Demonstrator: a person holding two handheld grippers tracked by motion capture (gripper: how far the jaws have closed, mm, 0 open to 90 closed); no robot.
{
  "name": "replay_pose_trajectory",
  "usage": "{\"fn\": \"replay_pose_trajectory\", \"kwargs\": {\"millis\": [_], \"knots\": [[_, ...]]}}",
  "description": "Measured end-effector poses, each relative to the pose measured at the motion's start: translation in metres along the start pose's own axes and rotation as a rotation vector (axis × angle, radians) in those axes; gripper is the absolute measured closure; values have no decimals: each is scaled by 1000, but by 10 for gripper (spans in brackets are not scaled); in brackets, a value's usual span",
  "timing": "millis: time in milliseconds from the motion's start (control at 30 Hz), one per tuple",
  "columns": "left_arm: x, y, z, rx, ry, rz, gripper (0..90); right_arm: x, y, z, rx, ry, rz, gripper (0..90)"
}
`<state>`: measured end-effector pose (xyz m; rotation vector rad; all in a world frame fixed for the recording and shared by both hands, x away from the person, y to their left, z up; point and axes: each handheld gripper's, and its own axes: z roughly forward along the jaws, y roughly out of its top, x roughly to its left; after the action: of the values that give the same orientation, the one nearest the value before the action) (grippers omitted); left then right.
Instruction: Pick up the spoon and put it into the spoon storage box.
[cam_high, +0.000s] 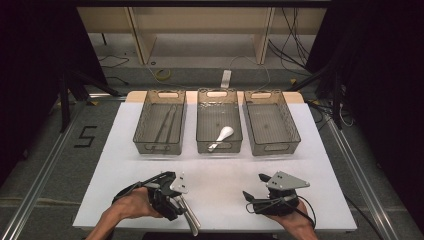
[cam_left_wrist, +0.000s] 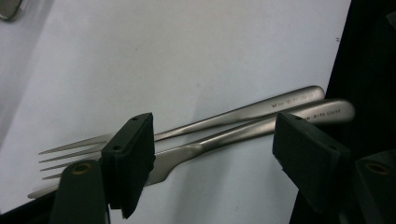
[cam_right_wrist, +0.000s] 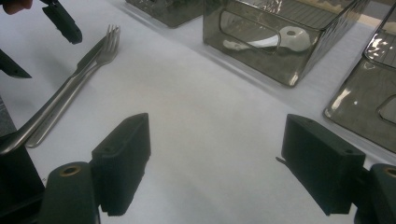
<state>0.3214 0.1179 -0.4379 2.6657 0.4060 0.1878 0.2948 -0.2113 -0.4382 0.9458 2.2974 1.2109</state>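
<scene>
With your left gripper (cam_left_wrist: 212, 149) spread over the silver steel fork (cam_left_wrist: 196, 126) and the matching knife (cam_left_wrist: 224, 137) touching beside it, close on one handle alone; your right gripper (cam_right_wrist: 217, 163) gapes empty.

Your room, as listed. Upper centre: a pale wooden shelf unit (cam_high: 200, 30) with upright panels, standing on a grey floor (cam_high: 45, 145). Before it: loose cables (cam_high: 290, 37), a yellow coil (cam_high: 162, 75) and a white power strip (cam_high: 226, 78). Left of centre: a black numeral "5" (cam_high: 86, 136) marked on the floor. Both sides: dark curtains (cam_high: 30, 60) and aluminium rails (cam_high: 42, 172). Centre: your white surface (cam_high: 220, 180), evenly lit from above.
</scene>
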Motion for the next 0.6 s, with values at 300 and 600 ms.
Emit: {"fn": "replay_pose_trajectory", "kwargs": {"millis": [300, 600], "knots": [[1, -2, 3, 2, -4, 1, 268, 0, 0, 0, 0, 0, 1, 248], [-2, -3, 10, 38, 11, 37, 271, 0, 0, 0, -1, -1, -2, 248]]}}
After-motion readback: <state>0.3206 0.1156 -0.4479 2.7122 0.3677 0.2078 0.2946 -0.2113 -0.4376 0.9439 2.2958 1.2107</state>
